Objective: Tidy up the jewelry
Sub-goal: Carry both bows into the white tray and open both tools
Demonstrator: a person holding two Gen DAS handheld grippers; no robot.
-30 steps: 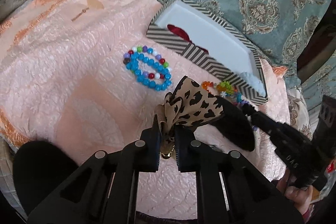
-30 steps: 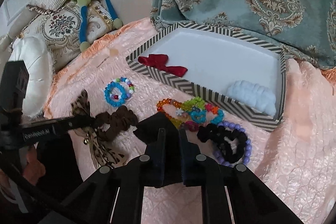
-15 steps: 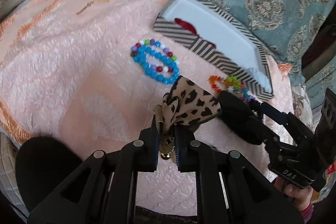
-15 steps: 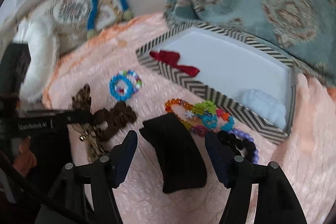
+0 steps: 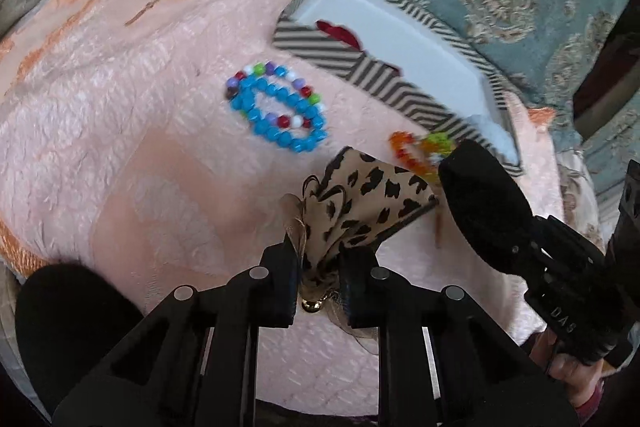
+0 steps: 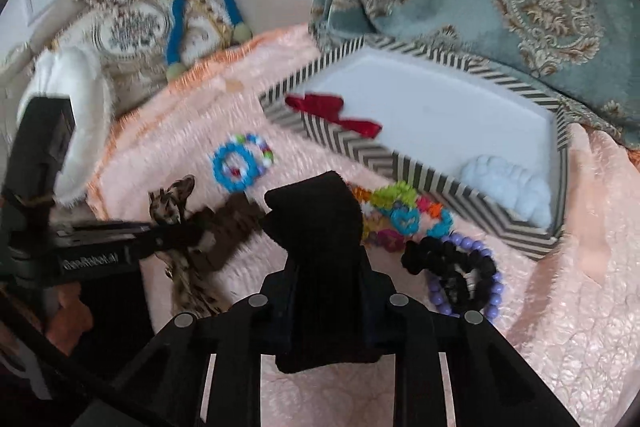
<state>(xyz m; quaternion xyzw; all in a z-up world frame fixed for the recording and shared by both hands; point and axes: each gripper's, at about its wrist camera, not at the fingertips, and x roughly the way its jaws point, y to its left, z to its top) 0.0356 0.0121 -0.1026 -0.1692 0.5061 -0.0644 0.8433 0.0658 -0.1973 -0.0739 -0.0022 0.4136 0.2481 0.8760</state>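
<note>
Both pairs of fingers were loaded. Those of the left gripper (image 5: 319, 273) pinched the knot of a leopard-print bow (image 5: 366, 205), though its jaws were easing apart; those of the right gripper (image 6: 326, 301) were closing on a black velvet piece (image 6: 320, 227) that stood between them. Just beyond, loose on the peach bedspread (image 5: 120, 131), lay a blue bead bracelet (image 5: 278, 111), a bright bead cluster (image 6: 400, 217) and a black scrunchie (image 6: 448, 259) over a purple bead ring (image 6: 492, 291). Farther off sat the striped box (image 6: 348, 143), holding a red bow (image 6: 332, 111) and a pale blue scrunchie (image 6: 508, 191). This looked like mid-sorting: next, each held piece needed carrying over the box wall and releasing inside.
</note>
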